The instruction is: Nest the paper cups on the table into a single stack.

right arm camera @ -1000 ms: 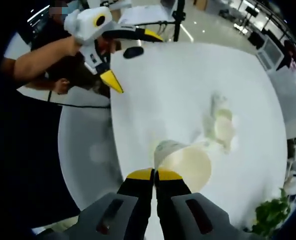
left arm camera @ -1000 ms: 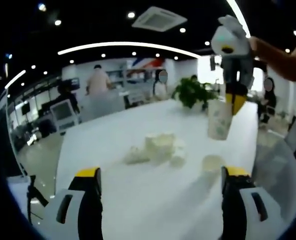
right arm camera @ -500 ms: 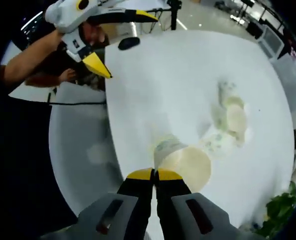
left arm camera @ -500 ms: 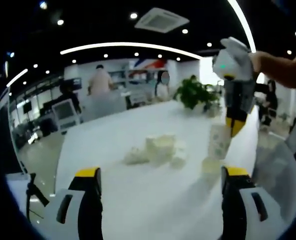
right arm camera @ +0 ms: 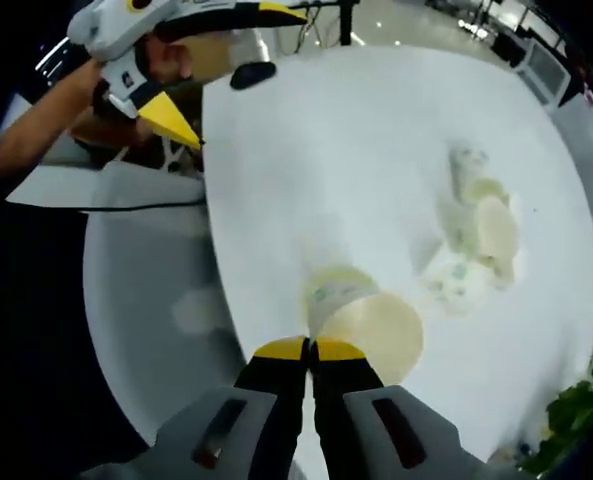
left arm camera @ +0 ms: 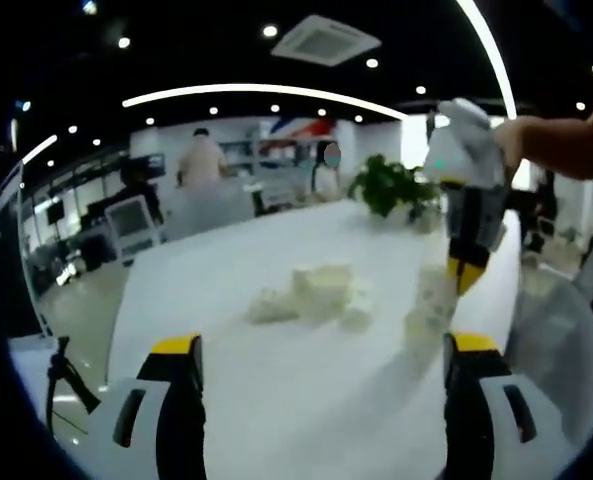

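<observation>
Right tool [right arm camera: 311,347], jaws pinched on the rim of a held paper cup [right arm camera: 366,325], lower centre of the frame, above a tabletop [right arm camera: 356,170] cup. Judgement: keep axes aligned, lower straight. Left tool [left arm camera: 321,350] stands open. Loose cups [right arm camera: 471,235] cluster right; white, faintly patterned.

Open office: white counter [left arm camera: 276,360], dark ceiling with spot lights and curved light strip [left arm camera: 256,92], air vent [left arm camera: 325,38], potted plant [left arm camera: 386,186].
</observation>
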A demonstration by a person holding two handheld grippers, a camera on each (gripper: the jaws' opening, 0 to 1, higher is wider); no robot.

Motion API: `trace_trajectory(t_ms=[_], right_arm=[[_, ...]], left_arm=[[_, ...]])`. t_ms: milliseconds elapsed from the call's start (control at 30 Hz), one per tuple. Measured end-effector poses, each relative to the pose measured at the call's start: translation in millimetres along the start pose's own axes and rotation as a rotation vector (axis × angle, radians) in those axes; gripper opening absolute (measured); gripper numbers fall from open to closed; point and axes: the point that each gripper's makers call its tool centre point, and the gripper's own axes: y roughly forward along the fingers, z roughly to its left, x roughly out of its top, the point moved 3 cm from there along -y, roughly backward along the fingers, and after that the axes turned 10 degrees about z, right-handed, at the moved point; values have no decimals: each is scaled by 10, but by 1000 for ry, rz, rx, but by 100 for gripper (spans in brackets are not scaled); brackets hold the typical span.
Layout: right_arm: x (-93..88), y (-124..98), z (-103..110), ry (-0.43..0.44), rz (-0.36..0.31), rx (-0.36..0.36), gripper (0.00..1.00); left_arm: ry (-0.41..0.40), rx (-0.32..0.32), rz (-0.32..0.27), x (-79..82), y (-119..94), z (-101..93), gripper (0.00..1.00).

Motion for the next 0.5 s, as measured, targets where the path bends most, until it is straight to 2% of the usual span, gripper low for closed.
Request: trace_trajectory(t_ms=[200,333,500], right_arm=[[31,155,-11,-1,5,-12,0],[41,239,3,5,12,-9,0],[42,343,-16,5,18,-19,0]], left_arm=[[-12,2,-1,-68,11,-4,99],[-13,-7,-31,-66,-7,-16,98],[-27,-6,-5,-117,8,1,99]])
